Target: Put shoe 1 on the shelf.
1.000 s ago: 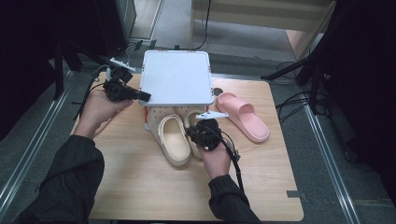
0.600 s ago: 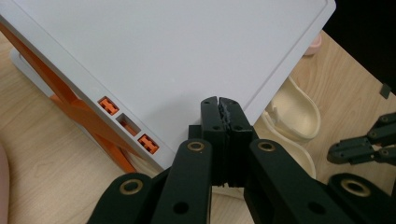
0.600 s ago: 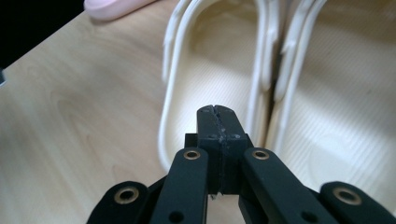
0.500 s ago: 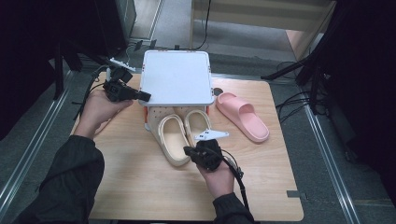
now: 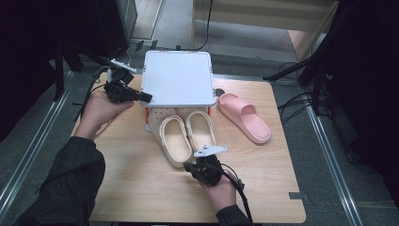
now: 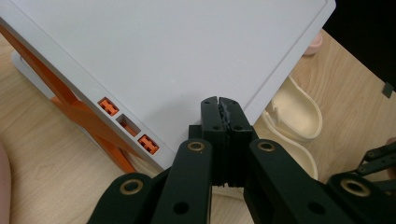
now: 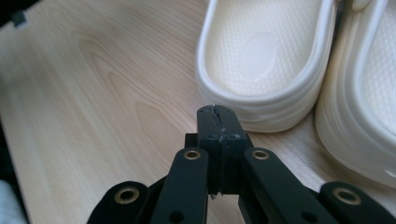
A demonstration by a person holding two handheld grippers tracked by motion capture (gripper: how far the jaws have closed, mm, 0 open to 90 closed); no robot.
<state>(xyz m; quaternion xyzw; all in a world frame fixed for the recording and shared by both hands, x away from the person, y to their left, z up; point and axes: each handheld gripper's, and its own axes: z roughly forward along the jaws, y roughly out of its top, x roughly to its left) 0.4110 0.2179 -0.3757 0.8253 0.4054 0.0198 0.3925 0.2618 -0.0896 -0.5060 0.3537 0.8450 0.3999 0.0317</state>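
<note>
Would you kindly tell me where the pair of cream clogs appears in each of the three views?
High view: the cream clogs lie mid-table, toes under the white rack top.
Left gripper view: at right, beyond the rack top's corner, the clogs.
Right gripper view: upper right, the clogs' heels just beyond the shut jaws.
Shared landmark: the wooden table.

On the bench [image 5: 141, 188], the pair of clogs [image 5: 186, 136] lies partly under the near edge of the raised tray [image 5: 176, 77]; the single slipper [image 5: 243, 117] lies right of the tray.

Even overhead light, dark surroundings, soft focus
</note>
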